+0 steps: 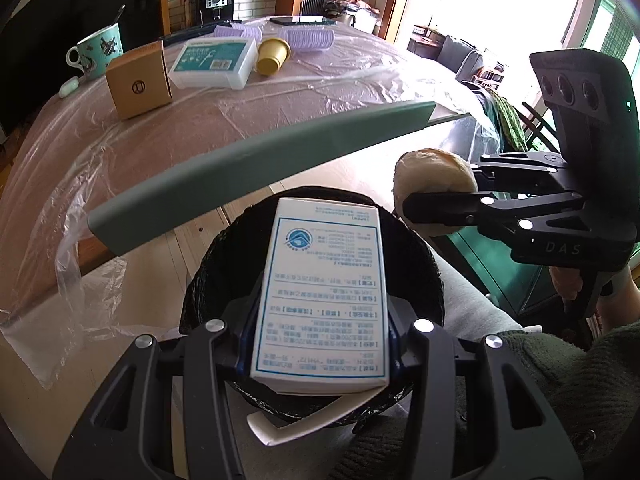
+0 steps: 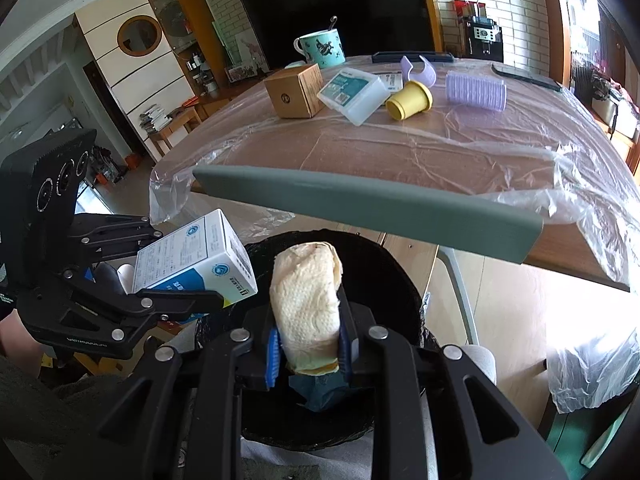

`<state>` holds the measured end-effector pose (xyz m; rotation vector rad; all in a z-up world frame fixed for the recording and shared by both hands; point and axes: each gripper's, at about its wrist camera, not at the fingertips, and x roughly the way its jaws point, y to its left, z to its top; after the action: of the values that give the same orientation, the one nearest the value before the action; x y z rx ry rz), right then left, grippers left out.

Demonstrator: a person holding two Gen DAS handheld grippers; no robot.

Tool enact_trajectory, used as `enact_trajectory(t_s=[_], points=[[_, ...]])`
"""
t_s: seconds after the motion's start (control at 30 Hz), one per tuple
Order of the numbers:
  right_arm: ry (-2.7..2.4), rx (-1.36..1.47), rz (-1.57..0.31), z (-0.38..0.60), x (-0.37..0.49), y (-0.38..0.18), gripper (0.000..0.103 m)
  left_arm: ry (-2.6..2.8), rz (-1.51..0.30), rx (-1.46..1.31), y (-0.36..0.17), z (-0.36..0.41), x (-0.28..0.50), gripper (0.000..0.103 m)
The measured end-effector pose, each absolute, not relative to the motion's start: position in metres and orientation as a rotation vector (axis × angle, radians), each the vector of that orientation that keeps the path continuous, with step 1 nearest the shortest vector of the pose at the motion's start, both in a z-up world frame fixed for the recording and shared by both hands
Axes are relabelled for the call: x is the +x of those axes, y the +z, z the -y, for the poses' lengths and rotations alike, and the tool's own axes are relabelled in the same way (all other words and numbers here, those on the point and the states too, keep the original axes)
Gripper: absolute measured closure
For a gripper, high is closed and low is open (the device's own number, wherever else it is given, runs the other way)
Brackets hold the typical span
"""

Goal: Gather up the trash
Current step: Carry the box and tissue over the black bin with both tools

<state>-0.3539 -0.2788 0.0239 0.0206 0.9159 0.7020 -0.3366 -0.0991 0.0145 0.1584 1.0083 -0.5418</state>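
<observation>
1. The left gripper (image 1: 320,332) is clamped on a white carton (image 1: 324,296) printed with blue-framed text, holding it over the black-lined bin (image 1: 416,248).
2. The right gripper (image 2: 306,344) is closed on a wad of crumpled paper towel (image 2: 306,300), also above the bin's opening, just right of the carton.
3. The bin sits below the near edge of the bench (image 2: 400,148), which is covered in clear plastic sheet (image 2: 580,184).
4. At the far side of the bench lie a brown cardboard box (image 2: 296,90), a white plastic case (image 2: 354,94), a yellow cup (image 2: 410,100) on its side and a lilac hair roller (image 2: 476,90).
5. A teal patterned mug (image 2: 320,48) stands behind the box.
</observation>
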Motion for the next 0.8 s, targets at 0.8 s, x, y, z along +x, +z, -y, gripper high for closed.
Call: enact_trajectory(t_s=[0.8], points=[[0.679,0.007,-1.023,0.27,-0.347,-0.018,0.08,-0.495,-1.098,0.191,-0.028,0.1,-0.326,0.054]])
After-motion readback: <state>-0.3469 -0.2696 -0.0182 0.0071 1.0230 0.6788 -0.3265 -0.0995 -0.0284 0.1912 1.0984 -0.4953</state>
